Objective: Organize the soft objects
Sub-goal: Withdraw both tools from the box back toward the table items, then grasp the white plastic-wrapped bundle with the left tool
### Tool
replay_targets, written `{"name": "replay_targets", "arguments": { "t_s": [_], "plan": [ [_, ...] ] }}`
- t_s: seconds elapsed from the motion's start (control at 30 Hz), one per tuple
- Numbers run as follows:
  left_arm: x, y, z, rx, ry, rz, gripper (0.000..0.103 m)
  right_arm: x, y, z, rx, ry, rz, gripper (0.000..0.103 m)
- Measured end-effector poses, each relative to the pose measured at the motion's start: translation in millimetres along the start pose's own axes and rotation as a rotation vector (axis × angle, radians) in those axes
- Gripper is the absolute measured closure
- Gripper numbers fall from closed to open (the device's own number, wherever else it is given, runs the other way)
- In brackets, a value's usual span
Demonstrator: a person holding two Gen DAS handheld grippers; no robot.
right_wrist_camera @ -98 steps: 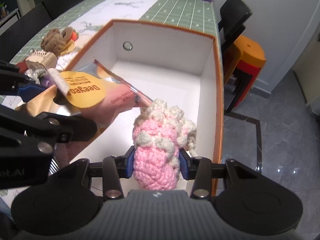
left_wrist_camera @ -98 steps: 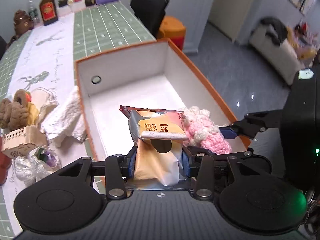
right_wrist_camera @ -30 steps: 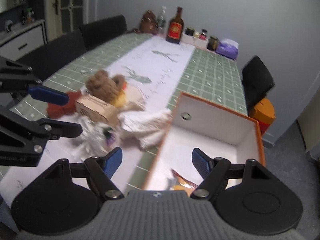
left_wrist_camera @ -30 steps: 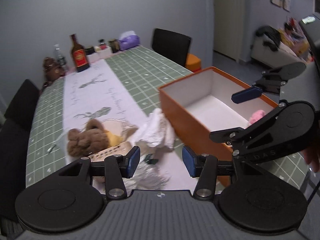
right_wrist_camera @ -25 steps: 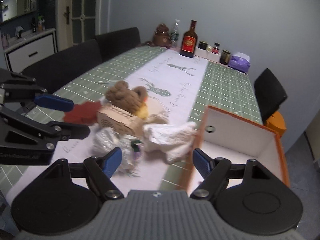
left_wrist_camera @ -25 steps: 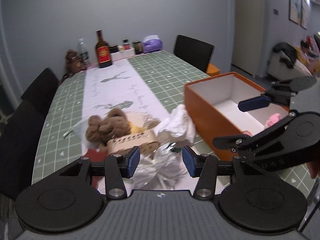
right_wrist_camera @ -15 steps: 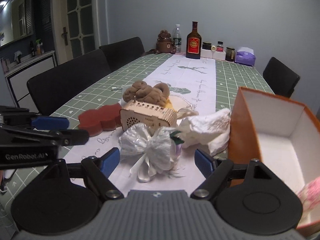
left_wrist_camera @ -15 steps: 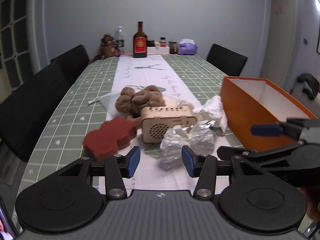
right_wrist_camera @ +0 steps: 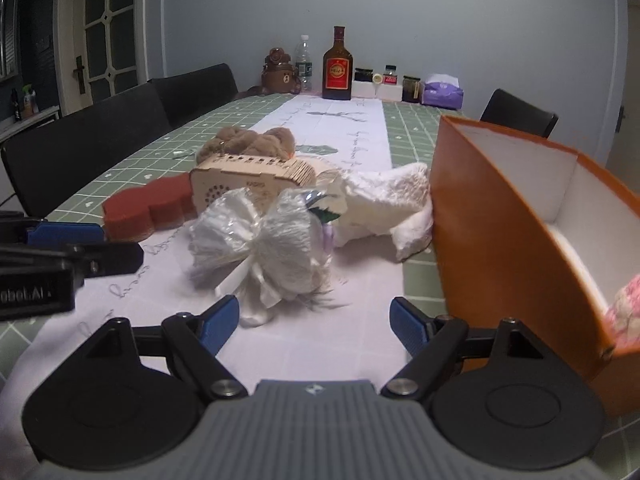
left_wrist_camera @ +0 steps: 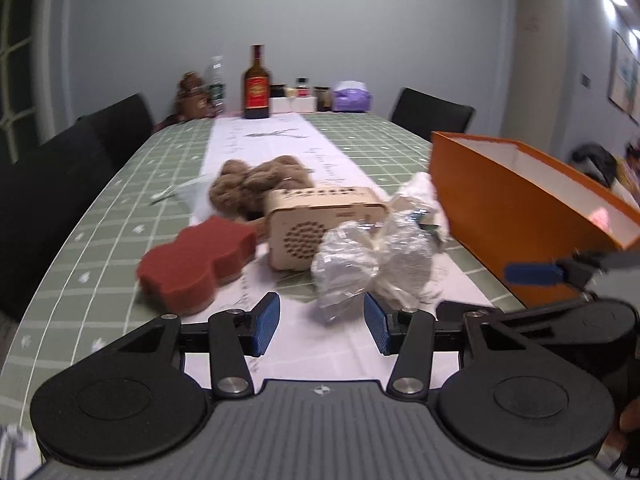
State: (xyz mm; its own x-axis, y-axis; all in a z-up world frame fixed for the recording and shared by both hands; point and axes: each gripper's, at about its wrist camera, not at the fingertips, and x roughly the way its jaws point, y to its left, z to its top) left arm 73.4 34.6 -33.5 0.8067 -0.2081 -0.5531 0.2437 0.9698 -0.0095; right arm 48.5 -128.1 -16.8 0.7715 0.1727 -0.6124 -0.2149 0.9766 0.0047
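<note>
An open orange box (right_wrist_camera: 500, 216) with white inner walls stands on the right side of the bench (right_wrist_camera: 120, 172). In the right wrist view, a pink-and-cream crocheted toy (right_wrist_camera: 624, 308) lies at its near end; the rest of the box floor that shows is bare white.

Left of the box, a loose heap lies on the bench's white runner (right_wrist_camera: 328, 128): a crumpled white cloth (right_wrist_camera: 384, 204) touching the box wall, a clear plastic-wrapped bundle (right_wrist_camera: 260, 240) nearest both cameras, a perforated wooden box (right_wrist_camera: 248, 180) behind it, a brown plush toy (right_wrist_camera: 252, 140) further back, and a red sponge (right_wrist_camera: 148, 204) to the left.

The left hand-held gripper (left_wrist_camera: 320, 322) has its blue pads apart with nothing between them, just short of the bundle (left_wrist_camera: 368, 260). The right hand-held gripper (right_wrist_camera: 314, 320) stands wider apart, also empty, its jaws having just been opening.
</note>
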Motion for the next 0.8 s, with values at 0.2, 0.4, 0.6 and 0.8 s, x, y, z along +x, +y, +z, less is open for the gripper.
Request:
{"name": "replay_targets", "arguments": {
  "t_s": [0.2, 0.4, 0.6, 0.8],
  "plan": [
    [33.0, -12.6, 19.5, 0.08, 0.014, -0.055, 0.038, 11.2, -7.0, 10.6, -0.025, 0.012, -0.034, 0.035],
    [63.9, 0.9, 22.1, -0.006, 0.056, -0.108, 0.038, 25.9, -7.3, 11.0, -0.038, 0.042, -0.028, 0.049],
    [66.6, 17.2, 16.3, -0.154, 0.123, -0.21, 0.067, 38.6, -9.0, 7.4, -0.028, 0.07, -0.053, 0.052],
    [45.4, 8.0, 3.8, -0.162, 0.155, -0.297, 0.067, 39.2, -8.5, 6.7, -0.06, 0.056, -0.082, 0.052]
  ]
}}
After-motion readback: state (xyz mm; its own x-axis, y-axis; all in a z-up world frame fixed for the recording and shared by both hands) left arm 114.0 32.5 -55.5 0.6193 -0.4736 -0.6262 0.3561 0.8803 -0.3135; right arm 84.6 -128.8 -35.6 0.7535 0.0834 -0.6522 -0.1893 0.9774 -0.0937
